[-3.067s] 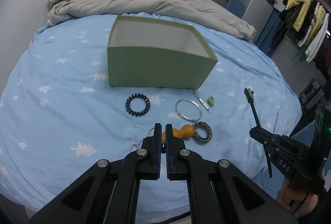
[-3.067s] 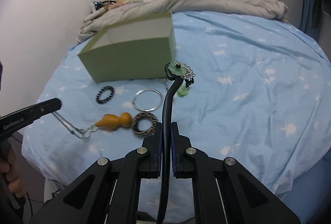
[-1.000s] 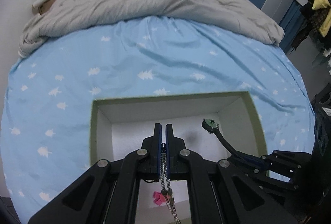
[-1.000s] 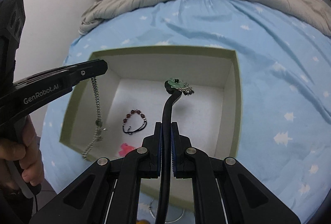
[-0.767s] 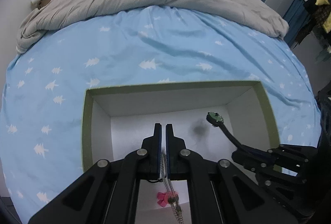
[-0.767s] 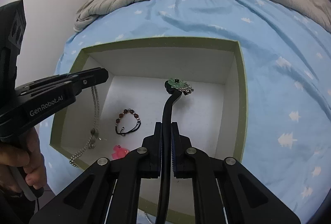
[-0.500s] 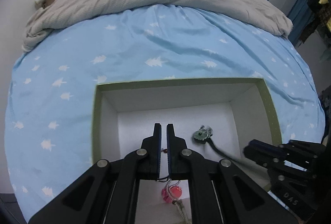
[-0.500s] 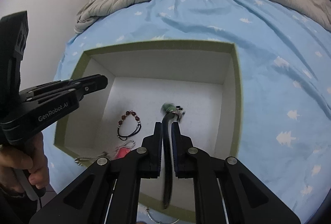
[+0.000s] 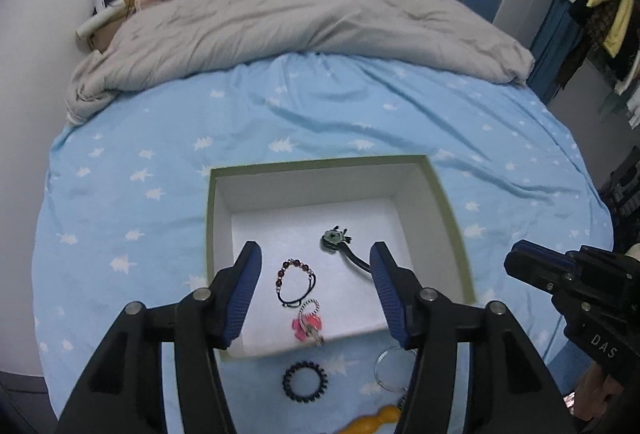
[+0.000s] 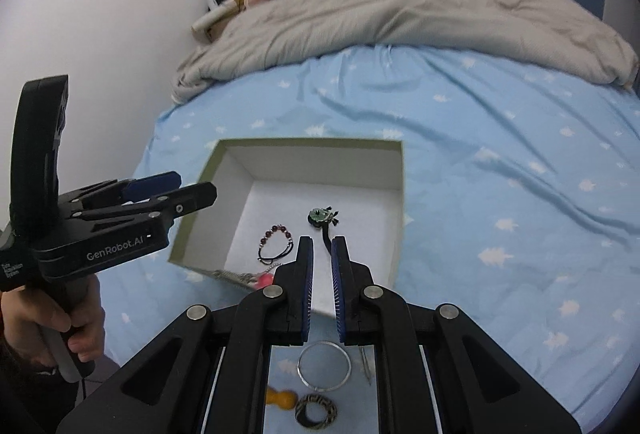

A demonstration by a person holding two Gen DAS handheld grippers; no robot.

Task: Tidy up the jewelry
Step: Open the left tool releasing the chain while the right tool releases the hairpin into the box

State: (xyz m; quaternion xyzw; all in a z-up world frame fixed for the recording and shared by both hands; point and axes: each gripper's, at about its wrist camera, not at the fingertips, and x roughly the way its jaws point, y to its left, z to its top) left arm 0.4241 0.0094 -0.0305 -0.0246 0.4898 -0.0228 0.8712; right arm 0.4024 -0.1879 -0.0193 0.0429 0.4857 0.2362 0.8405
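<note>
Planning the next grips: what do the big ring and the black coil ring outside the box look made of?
Big ring: thin, silvery and shiny, probably metal wire. Black coil ring: matte, ribbed spiral, likely plastic or rubbery hair-tie material. Neither is certain.

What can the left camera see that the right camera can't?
Only the left wrist view shows the black spiral hair tie on the sheet and clothes hanging at the far right. Only the right wrist view shows the patterned ring and the hand gripping the left gripper. Both show the green box, with the beaded bracelet, flower hair clip and pink charm inside, plus the silver bangle outside.
</note>
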